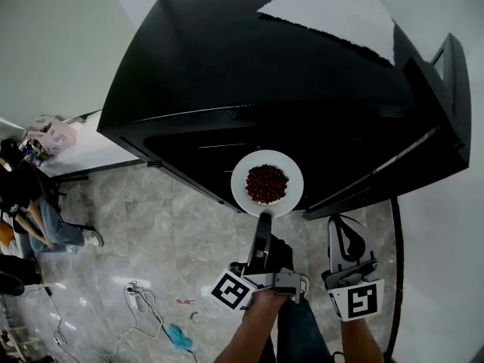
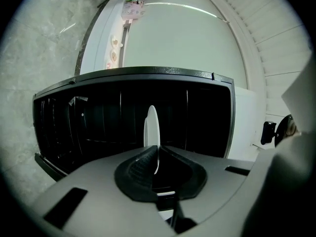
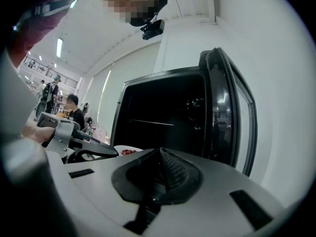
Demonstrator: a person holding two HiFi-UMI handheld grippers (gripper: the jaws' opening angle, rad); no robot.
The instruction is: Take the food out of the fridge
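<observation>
A white plate (image 1: 240, 181) carries a mound of dark red food (image 1: 266, 184) just in front of the black fridge (image 1: 249, 74). My left gripper (image 1: 264, 218) is shut on the plate's near rim and holds it level. In the left gripper view the plate (image 2: 151, 125) shows edge-on between the pads, with the dark fridge interior (image 2: 98, 122) behind it. My right gripper (image 1: 338, 221) hangs to the right of the plate, shut on nothing. In the right gripper view its jaws (image 3: 159, 153) meet, and the plate (image 3: 118, 149) and the left gripper (image 3: 74, 141) lie to the left.
The fridge door (image 3: 229, 117) stands open at the right, close to a white wall. A white sheet (image 1: 333, 10) lies on the fridge top. A person (image 1: 30, 195) sits at the far left by a cluttered table (image 1: 53, 138). Cables (image 1: 144, 301) lie on the marble floor.
</observation>
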